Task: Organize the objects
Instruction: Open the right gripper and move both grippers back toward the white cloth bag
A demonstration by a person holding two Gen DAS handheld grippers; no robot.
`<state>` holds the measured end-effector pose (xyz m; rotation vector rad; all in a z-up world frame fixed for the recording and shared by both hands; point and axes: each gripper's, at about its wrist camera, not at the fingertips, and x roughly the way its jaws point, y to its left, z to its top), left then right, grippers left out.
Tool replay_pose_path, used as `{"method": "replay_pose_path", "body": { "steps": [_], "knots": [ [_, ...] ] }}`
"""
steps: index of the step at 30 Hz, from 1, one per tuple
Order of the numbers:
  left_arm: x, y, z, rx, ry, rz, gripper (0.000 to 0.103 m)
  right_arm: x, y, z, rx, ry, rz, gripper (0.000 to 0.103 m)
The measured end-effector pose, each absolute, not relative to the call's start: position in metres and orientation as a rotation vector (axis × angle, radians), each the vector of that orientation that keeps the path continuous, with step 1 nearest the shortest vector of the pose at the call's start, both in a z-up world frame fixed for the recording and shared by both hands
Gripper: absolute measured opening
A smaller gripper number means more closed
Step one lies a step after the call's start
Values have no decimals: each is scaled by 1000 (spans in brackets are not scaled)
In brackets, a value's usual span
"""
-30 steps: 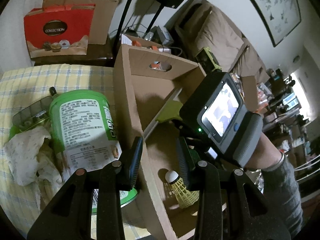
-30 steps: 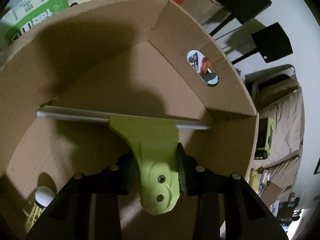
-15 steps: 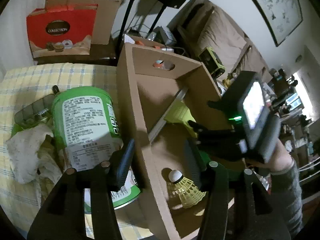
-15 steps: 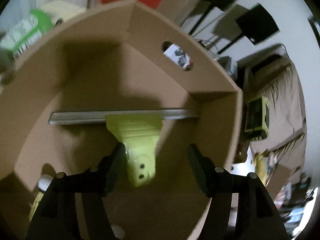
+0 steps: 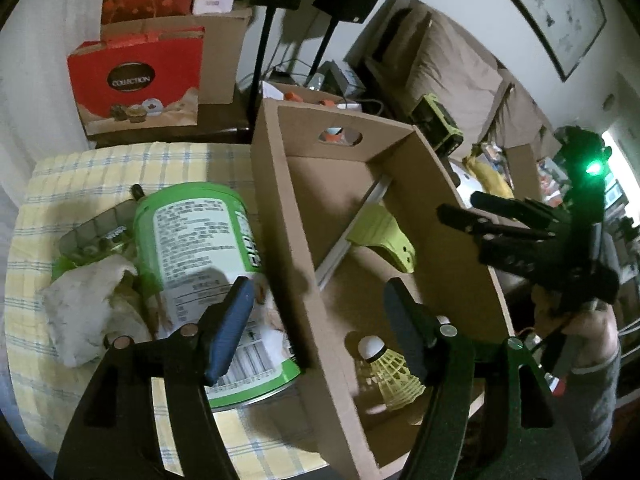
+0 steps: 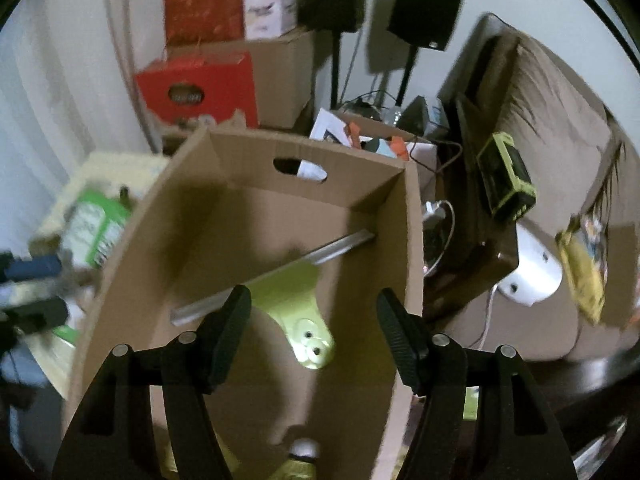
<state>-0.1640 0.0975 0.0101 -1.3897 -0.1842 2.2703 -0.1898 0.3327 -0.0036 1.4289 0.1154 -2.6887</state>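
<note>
A cluttered living room, sofa behind, with a yellow checked cloth over the counter (image 5: 120, 168). The green canister (image 5: 200, 256) lies on its side on that cloth, just left of the cardboard box (image 5: 288, 240), long axis running toward the left gripper (image 5: 316, 332), which hangs spread and empty astride the box wall, nearer than the right gripper (image 6: 314, 330), also spread, above the box. Only the left view shows the shuttlecock (image 5: 384, 364) whole; the right view shows the green squeegee (image 6: 296, 312) lying free on the box floor.

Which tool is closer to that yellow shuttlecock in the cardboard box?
Left. The left tool hovers beside the yellow shuttlecock; the right tool is raised by the box's far side.
</note>
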Motion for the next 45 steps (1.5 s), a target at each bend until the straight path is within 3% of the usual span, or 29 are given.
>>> {"method": "replay_pose_path", "body": {
  "steps": [8, 10, 13, 19, 24, 26, 27, 45],
  "knots": [
    [-154, 82, 14, -1381, -144, 2325, 65, -172, 315, 8, 1358, 2, -2690, 67],
    [-150, 76, 16, -1371, -143, 2348, 83, -168, 306, 8, 1356, 9, -2687, 67],
    [-145, 67, 20, -1340, -150, 2404, 88, -164, 298, 6, 1369, -7, -2686, 68],
    [-141, 45, 27, -1316, -154, 2468, 90, -151, 286, 11, 1316, -32, -2730, 87],
    [-136, 29, 35, -1267, -161, 2524, 102, -144, 276, 15, 1290, -40, -2743, 96],
    [-135, 23, 37, -1264, -162, 2535, 102, -142, 269, 18, 1279, -31, -2739, 97],
    [-134, 21, 38, -1259, -153, 2542, 102, -141, 267, 18, 1277, -28, -2736, 103],
    [-123, -53, 22, -1325, -77, 2639, 102, -133, 197, 28, 1214, 6, -2621, 103]
  ]
}}
